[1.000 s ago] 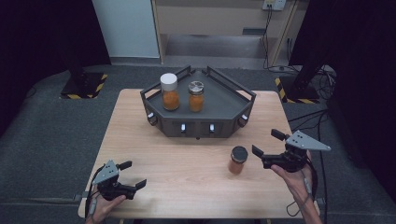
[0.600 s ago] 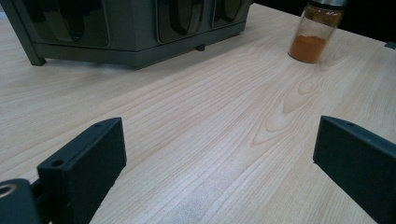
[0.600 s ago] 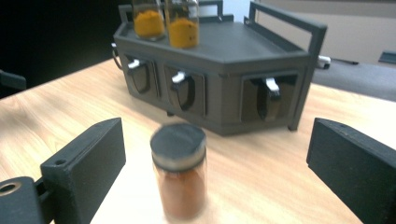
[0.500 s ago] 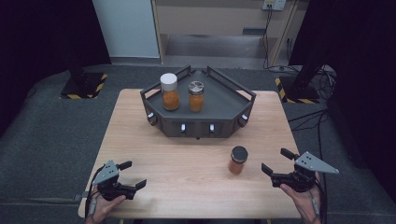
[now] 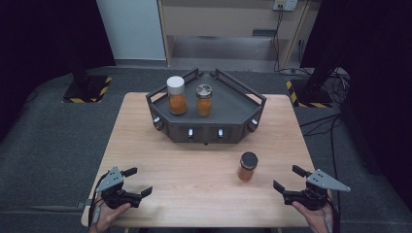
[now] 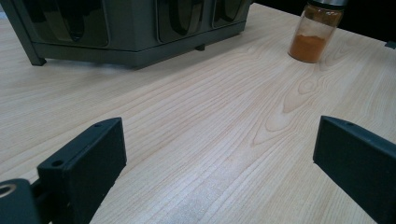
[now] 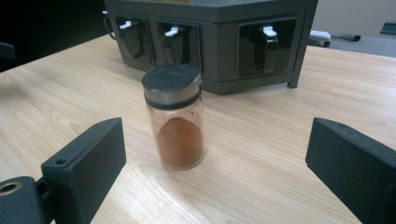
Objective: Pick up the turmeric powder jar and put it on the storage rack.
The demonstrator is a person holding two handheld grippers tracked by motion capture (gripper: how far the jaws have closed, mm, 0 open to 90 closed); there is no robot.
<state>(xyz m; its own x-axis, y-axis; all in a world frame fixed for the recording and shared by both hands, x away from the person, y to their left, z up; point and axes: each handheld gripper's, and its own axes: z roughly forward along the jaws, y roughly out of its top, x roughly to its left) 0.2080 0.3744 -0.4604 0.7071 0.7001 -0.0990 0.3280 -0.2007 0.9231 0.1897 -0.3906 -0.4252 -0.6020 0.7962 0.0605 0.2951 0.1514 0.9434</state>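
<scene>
Facing the spice jar (image 7: 175, 122) with the right gripper (image 5: 291, 180)
Both grippers' jaws spread wide, grasping nothing; left gripper (image 5: 138, 182) low over the table (image 5: 194, 189)

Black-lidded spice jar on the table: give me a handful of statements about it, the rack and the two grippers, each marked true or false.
1. The black-lidded jar stands upright on the table, apart from the rack. True.
2. The right gripper is clamped on that jar. False: its jaws are open, with the jar ahead of them and untouched.
3. Two jars stand on the rack's top: a white-lidded jar and a metal-lidded jar. True.
4. The left gripper holds a jar. False: its jaws are open over bare wood.
5. The black-lidded jar is full to its lid. False: the orange powder fills only its lower part.
</scene>
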